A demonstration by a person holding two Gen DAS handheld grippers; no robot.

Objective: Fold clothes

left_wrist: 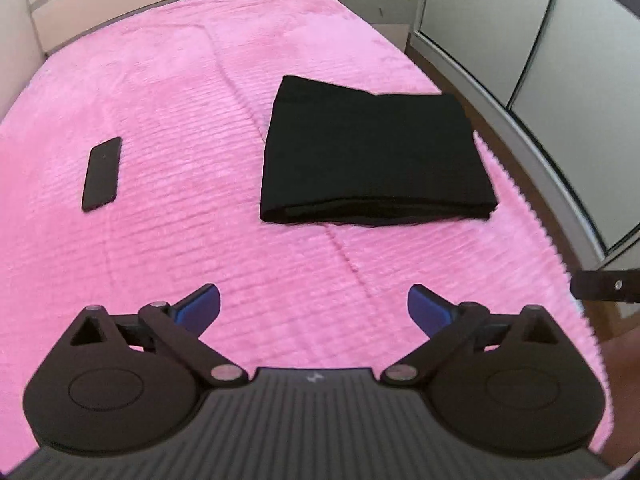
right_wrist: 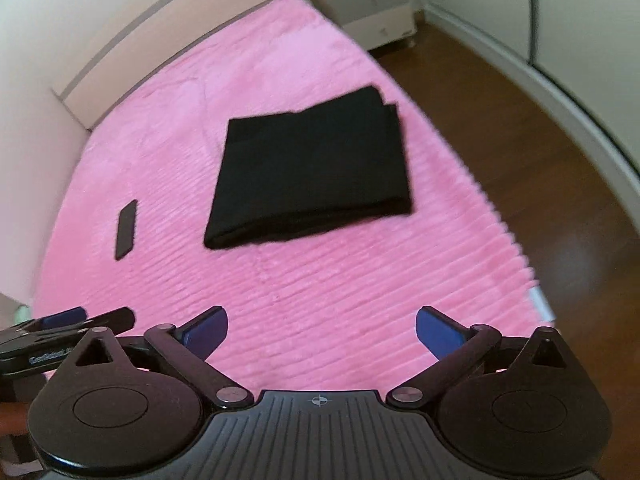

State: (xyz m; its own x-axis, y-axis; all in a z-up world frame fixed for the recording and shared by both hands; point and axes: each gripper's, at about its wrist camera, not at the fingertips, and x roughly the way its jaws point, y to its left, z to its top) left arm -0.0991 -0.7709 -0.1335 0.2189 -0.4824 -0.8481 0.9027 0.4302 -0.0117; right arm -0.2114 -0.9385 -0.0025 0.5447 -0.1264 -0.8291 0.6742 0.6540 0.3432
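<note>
A black garment (left_wrist: 372, 152) lies folded into a flat rectangle on the pink bedspread (left_wrist: 180, 92), toward the bed's right side. It also shows in the right wrist view (right_wrist: 316, 172). My left gripper (left_wrist: 314, 306) is open and empty, held above the bedspread well short of the garment. My right gripper (right_wrist: 322, 330) is open and empty, also above the bedspread in front of the garment. A part of the right gripper shows at the right edge of the left wrist view (left_wrist: 608, 286). The left gripper shows at the left edge of the right wrist view (right_wrist: 60, 330).
A black phone (left_wrist: 102, 174) lies on the bedspread left of the garment, also in the right wrist view (right_wrist: 126, 230). A nightstand (right_wrist: 368, 12) with stacked clothes stands beyond the bed. White wardrobe doors (left_wrist: 560, 40) and a wooden floor (right_wrist: 540, 152) are to the right. A headboard (left_wrist: 120, 4) runs behind.
</note>
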